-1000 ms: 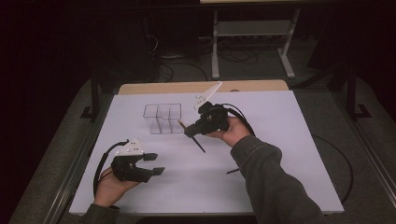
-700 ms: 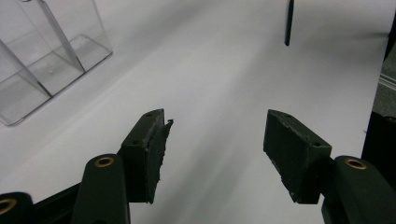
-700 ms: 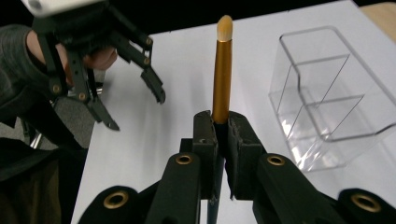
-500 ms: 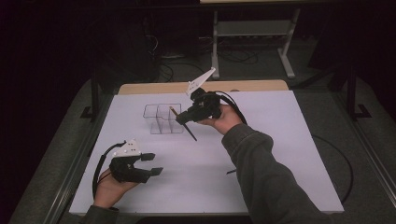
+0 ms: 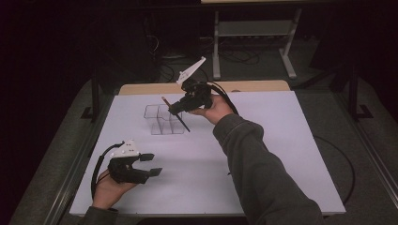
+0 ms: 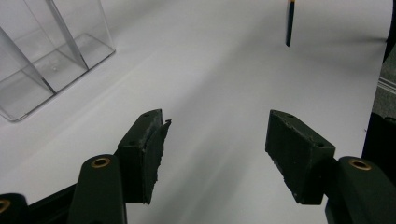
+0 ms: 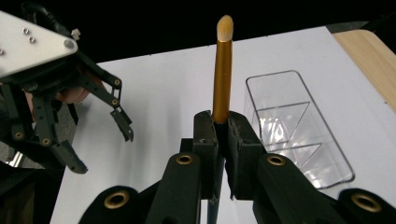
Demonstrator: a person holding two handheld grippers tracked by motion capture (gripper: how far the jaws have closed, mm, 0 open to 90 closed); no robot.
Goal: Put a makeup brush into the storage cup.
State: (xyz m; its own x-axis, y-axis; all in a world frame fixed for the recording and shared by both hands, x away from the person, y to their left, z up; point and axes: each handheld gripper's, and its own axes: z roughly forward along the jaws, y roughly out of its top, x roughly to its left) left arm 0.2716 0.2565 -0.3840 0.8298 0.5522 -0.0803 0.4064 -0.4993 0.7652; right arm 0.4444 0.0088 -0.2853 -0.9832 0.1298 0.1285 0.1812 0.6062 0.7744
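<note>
Right claw (image 5: pixel 174 108), clamped on a gold-handled makeup brush (image 7: pixel 222 70), has lifted over the clear divided organizer (image 5: pixel 163 120); left claw (image 5: pixel 151 165) rests open, empty, ready for insertion.

brush (image 7: pixel 222 70) | gold ferrule, dark handle | tilted | above clear organizer (image 5: pixel 163 120)

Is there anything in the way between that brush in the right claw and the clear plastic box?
Nothing visible. The right claw holds the brush just above the clear divided box, whose compartments look empty. The left claw sits open, well off to the near side.
</note>
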